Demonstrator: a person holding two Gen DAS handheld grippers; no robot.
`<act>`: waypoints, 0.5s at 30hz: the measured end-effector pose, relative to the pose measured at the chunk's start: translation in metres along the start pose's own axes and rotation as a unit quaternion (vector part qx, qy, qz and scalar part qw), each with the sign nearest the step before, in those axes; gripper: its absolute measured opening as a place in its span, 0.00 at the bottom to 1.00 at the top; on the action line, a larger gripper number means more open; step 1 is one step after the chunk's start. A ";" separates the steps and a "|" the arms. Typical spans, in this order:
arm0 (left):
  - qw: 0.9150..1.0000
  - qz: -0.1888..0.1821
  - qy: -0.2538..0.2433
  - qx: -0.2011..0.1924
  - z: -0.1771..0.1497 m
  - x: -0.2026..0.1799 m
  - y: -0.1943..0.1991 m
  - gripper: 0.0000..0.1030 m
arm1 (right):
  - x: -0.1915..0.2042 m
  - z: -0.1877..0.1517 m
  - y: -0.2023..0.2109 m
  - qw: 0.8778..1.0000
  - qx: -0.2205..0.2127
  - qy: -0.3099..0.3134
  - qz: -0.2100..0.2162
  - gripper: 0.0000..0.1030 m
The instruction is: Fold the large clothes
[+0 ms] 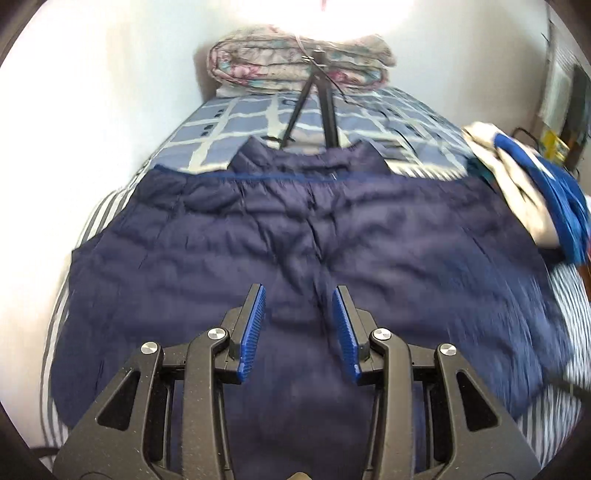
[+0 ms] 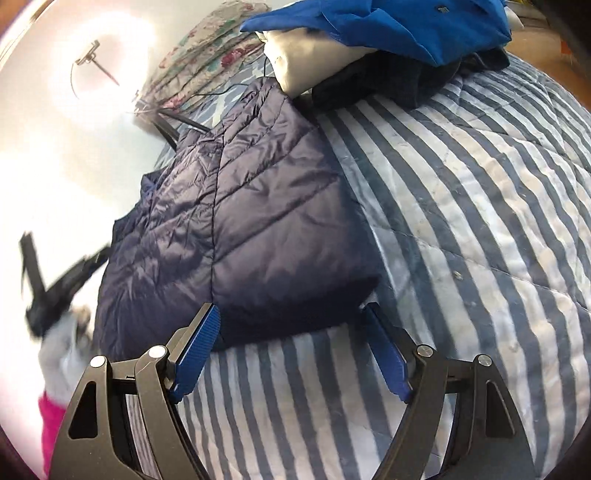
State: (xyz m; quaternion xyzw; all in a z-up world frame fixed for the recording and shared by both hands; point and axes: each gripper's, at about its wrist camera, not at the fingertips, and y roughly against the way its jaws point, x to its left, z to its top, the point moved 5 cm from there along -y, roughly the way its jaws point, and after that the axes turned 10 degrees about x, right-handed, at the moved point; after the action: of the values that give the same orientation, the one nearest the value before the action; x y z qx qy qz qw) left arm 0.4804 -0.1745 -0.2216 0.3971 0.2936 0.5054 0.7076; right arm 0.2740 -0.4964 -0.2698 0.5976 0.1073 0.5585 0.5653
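A navy quilted puffer jacket point(image 1: 295, 229) lies spread flat on the bed, collar toward the far end. My left gripper point(image 1: 299, 295) is open and empty, hovering over the jacket's lower middle. In the right wrist view the jacket point(image 2: 240, 206) lies with its near right corner just ahead of my right gripper point(image 2: 291, 314). The right gripper is open, its blue pads on either side of that corner edge, not closed on it.
A striped blue-and-white quilt point(image 2: 461, 221) covers the bed. A pile of blue and cream clothes point(image 1: 532, 192) sits at the right edge, also in the right wrist view point(image 2: 388, 33). A folded floral blanket point(image 1: 295, 61) and a black tripod point(image 1: 317, 107) stand at the far end. A white wall point(image 1: 92, 110) runs along the left.
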 end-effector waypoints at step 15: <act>0.998 0.034 -0.042 0.020 -0.064 -0.019 -0.028 0.38 | 0.036 0.008 -0.014 0.984 -0.032 0.027 -0.173 0.77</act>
State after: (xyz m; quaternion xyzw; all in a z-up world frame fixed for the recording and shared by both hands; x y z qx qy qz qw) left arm 0.4355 -0.1806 -0.2787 0.4420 0.2597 0.5062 0.6935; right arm 0.2998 -0.4690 -0.2592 0.5362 0.2057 0.4715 0.6692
